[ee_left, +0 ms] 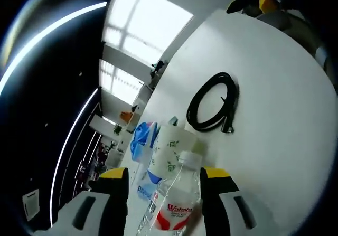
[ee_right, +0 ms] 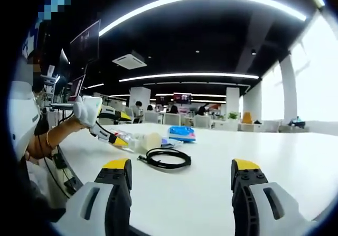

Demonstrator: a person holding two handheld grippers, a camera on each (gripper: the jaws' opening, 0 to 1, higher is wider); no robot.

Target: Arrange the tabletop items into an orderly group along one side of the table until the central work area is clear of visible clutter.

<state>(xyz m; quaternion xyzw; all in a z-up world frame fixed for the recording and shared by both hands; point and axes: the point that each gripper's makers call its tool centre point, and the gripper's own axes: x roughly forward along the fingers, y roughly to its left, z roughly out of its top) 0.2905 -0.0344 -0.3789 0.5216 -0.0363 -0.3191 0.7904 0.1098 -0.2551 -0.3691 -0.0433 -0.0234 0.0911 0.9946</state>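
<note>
Left gripper view: the left gripper (ee_left: 165, 204) clasps a bottle (ee_left: 171, 207) beside a cup (ee_left: 171, 151) and blue pack (ee_left: 141, 141); the cable (ee_left: 214, 103) lies mid-tabletop (ee_left: 285, 114), unsorted. Right gripper view: the right gripper (ee_right: 180, 186) hangs released, empty.

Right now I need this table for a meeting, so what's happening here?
A person is tidying the white table with two handheld grippers. The left gripper has a clear water bottle between its jaws, beside a paper cup and a blue packet. A coiled black cable lies in the middle. The right gripper hovers open, holding nothing.
</note>
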